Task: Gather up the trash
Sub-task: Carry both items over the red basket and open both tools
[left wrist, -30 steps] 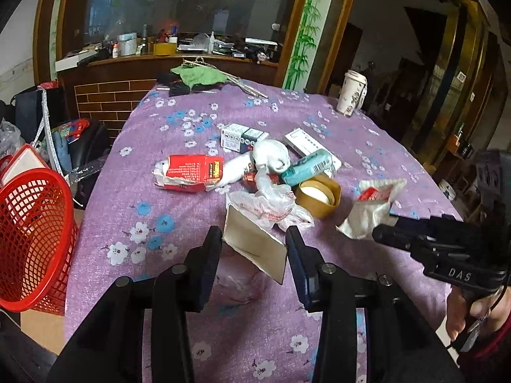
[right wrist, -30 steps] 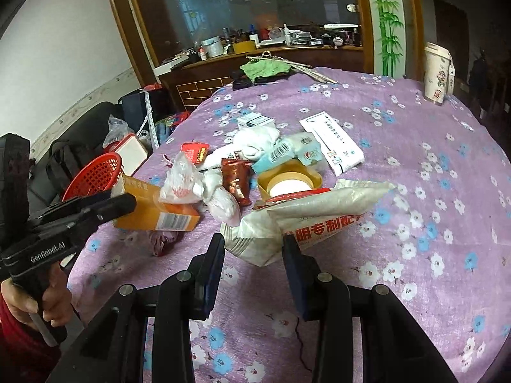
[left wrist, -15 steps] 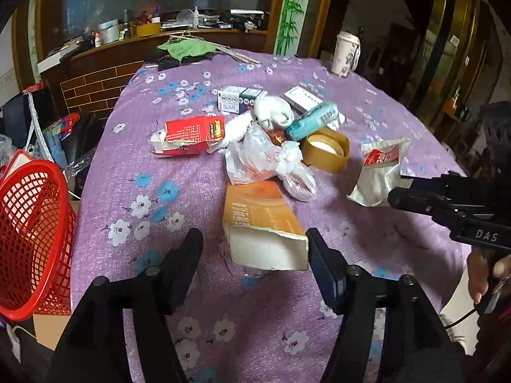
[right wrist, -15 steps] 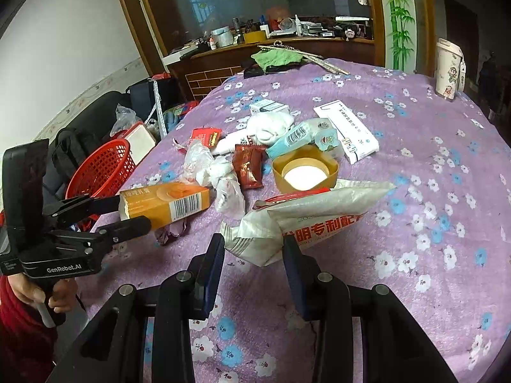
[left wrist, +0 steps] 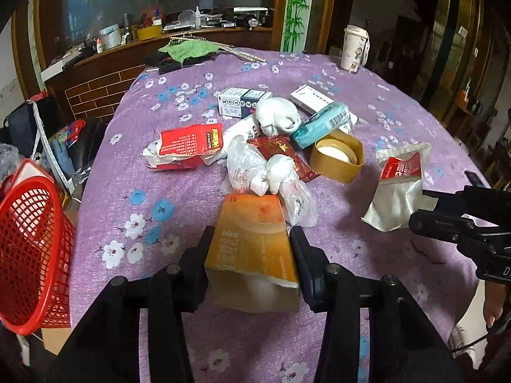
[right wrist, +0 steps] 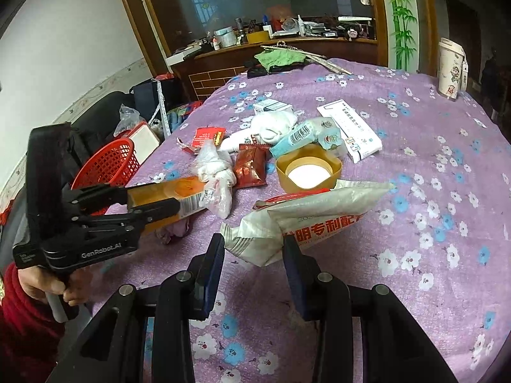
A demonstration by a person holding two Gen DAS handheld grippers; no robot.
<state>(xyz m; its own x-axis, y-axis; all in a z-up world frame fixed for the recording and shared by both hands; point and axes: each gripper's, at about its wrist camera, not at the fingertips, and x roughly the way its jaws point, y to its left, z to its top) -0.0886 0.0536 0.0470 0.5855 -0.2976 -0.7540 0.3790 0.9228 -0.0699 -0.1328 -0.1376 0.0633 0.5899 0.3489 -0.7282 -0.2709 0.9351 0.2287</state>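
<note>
The left tongs (left wrist: 252, 255) were closing on an orange box (left wrist: 252, 239), which sat flat between the jaws. A second before, the same box stood on edge in a narrower grip; the jaws let it turn and were taking it up again, likely a firmer hold for carrying it off. The right tongs (right wrist: 252, 255) pinched a white pouch (right wrist: 306, 217) by its corner, unchanged, steady above the cloth. Just beyond the box lay knotted plastic bags (left wrist: 265, 175), then a red wrapper (left wrist: 281, 153), a red carton (left wrist: 188, 143), a tape roll (left wrist: 338, 159) and a teal pack (left wrist: 322, 124). A red basket (left wrist: 28, 255), the likely bin, stood off the table edge, left of the left tongs. The table wore a purple flowered cloth (left wrist: 134, 166). A cup (left wrist: 354, 48) stood at its far side, and a cluttered wooden counter (left wrist: 179, 38) ran behind.
</note>
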